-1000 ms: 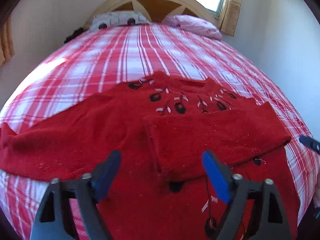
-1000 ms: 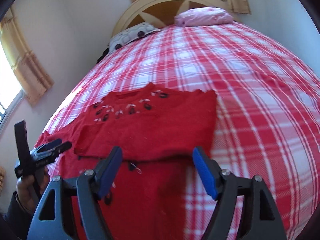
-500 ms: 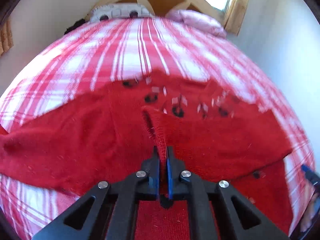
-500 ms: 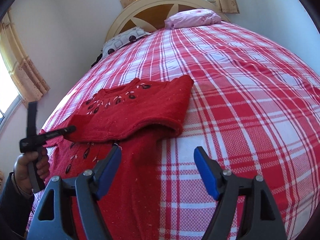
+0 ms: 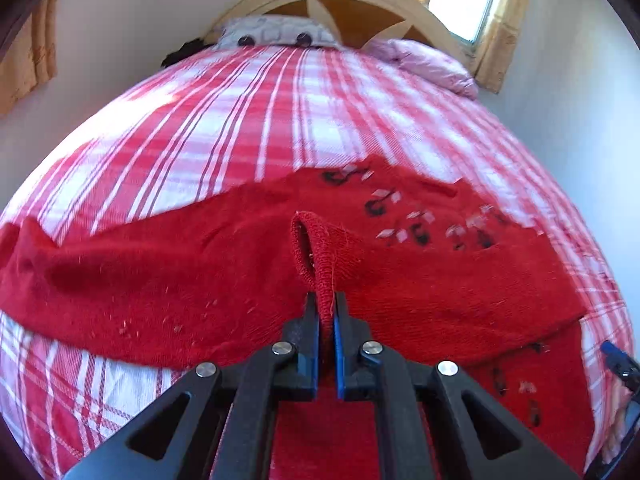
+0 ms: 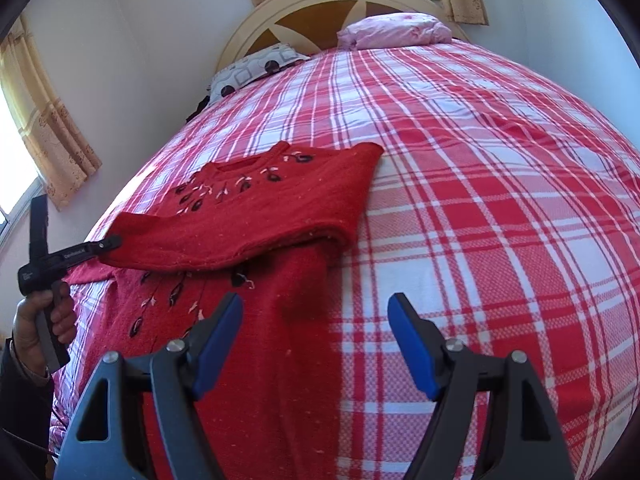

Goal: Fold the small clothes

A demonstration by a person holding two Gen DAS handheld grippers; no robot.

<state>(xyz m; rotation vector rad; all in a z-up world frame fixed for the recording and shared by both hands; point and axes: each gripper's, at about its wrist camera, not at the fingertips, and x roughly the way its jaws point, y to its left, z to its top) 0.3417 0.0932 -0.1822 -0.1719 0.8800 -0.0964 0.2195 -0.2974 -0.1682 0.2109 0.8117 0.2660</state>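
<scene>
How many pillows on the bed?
2. A patterned grey-white pillow lies at the headboard's left side in the right wrist view; a pink pillow lies at its right. Others may be hidden beyond the bed's curve.

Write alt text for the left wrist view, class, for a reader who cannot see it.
The left tongs are shut on the cuff of a red sweater's sleeve. The sweater lies on a red-and-white plaid bed with pillows by the headboard.

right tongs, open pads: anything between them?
Nothing gripped. In the right wrist view the right tongs stand open above the red sweater; its lower edge and the plaid bedspread show in the gap.
</scene>
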